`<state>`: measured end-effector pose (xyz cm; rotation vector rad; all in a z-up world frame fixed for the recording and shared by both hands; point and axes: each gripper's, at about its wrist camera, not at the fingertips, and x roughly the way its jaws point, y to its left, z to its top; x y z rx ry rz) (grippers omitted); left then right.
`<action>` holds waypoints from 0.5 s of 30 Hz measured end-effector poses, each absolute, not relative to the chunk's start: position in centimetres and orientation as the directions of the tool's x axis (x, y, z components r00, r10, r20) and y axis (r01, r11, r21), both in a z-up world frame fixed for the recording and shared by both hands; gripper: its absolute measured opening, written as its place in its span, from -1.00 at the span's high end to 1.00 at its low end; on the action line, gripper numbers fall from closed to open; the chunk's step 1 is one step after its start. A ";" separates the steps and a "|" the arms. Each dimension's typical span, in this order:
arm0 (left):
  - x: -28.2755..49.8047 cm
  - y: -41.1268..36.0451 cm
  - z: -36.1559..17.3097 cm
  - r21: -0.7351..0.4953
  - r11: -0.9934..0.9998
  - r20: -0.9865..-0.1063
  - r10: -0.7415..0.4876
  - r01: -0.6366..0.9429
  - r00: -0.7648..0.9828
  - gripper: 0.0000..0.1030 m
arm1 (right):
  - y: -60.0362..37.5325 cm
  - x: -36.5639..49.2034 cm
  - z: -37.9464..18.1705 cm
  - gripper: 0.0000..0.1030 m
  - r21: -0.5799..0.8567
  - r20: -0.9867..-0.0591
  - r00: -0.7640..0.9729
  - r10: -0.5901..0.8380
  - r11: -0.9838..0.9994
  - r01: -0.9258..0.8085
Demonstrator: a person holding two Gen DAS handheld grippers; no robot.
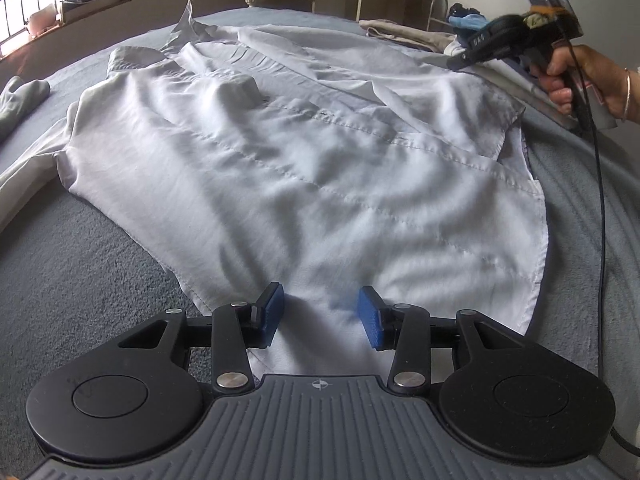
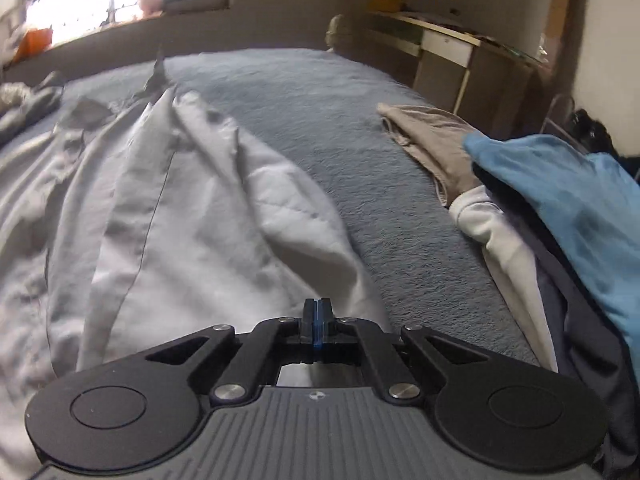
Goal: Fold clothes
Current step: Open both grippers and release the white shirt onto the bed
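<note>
Two claws over a white shirt (image 1: 288, 160), left claw (image 1: 322, 316) parted astride its hem, right claw (image 2: 317, 320) closed, empty.

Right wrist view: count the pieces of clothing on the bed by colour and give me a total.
White: 2, the spread shirt and an off-white piece in the right-hand pile
Beige: 1, the beige garment
Blue: 1, the blue garment
Dark navy: 1, the dark cloth under the blue one
Grey: 1, the grey item, blurred
Total: 6
</note>
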<state>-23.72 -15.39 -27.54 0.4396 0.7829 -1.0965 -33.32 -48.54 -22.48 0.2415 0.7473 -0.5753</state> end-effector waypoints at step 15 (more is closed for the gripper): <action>-23.5 -15.1 -27.9 -0.083 0.411 -0.737 -0.639 0.908 0.222 0.15 | -44.4 -28.4 -25.4 0.98 -0.083 -0.802 0.544 -0.244 0.949 0.304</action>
